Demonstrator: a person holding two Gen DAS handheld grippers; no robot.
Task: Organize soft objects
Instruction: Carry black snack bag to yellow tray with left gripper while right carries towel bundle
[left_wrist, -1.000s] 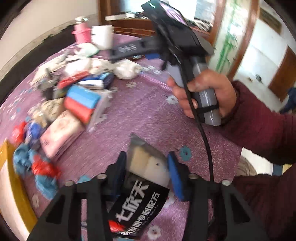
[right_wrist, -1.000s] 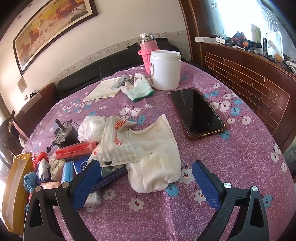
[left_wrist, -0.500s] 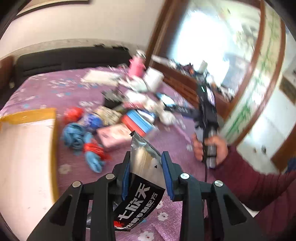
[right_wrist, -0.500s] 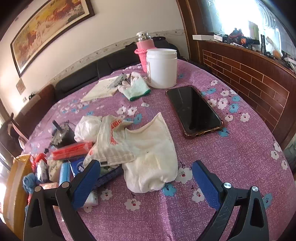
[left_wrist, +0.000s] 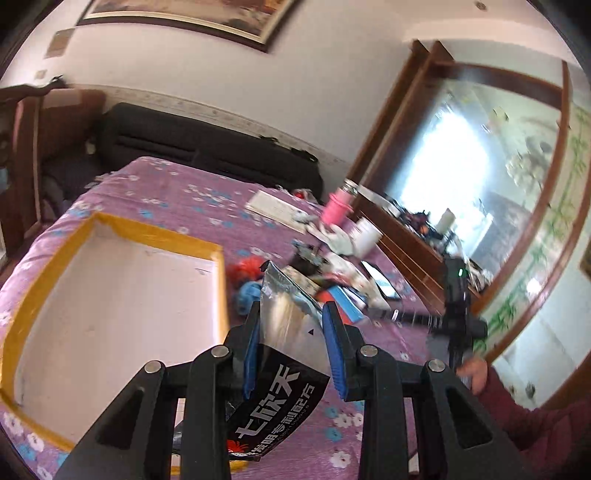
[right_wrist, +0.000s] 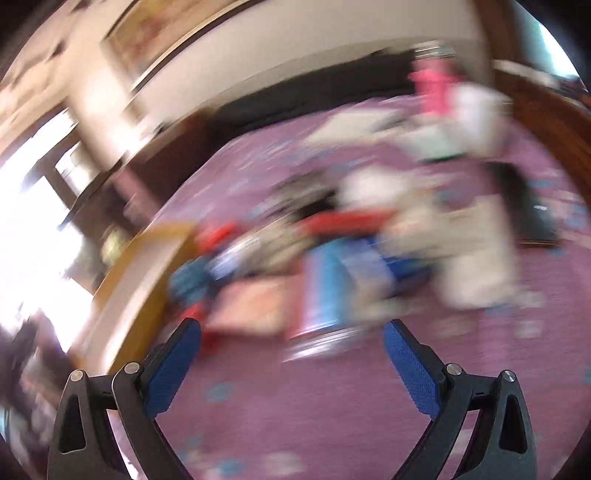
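My left gripper (left_wrist: 291, 343) is shut on a silver and black foil packet (left_wrist: 286, 354) with white characters, held up above the purple flowered tablecloth (left_wrist: 177, 199). Just left of it lies a shallow yellow-rimmed box (left_wrist: 221, 288) with a white floor. Beyond the packet sits a heap of soft things: blue cloth (left_wrist: 245, 293), a red item (left_wrist: 245, 266), tissue packs. In the right wrist view everything is blurred; my right gripper (right_wrist: 291, 358) stands open over the cloth, nothing between its blue pads (right_wrist: 412, 369), with the blue tissue pack (right_wrist: 325, 288) and white cloth (right_wrist: 476, 251) ahead.
A pink flask (left_wrist: 338, 208), a white jar (left_wrist: 364, 236) and a phone (left_wrist: 380, 282) stand at the far side of the table. A person's hand in a dark red sleeve (left_wrist: 535, 417) holds the other gripper at the right. A black sofa (left_wrist: 207, 147) lies behind the table.
My left gripper closed on the foil packet, lifted it and swung left toward the yellow-rimmed box. My right gripper, still open, has swept left, so its view is now smeared.
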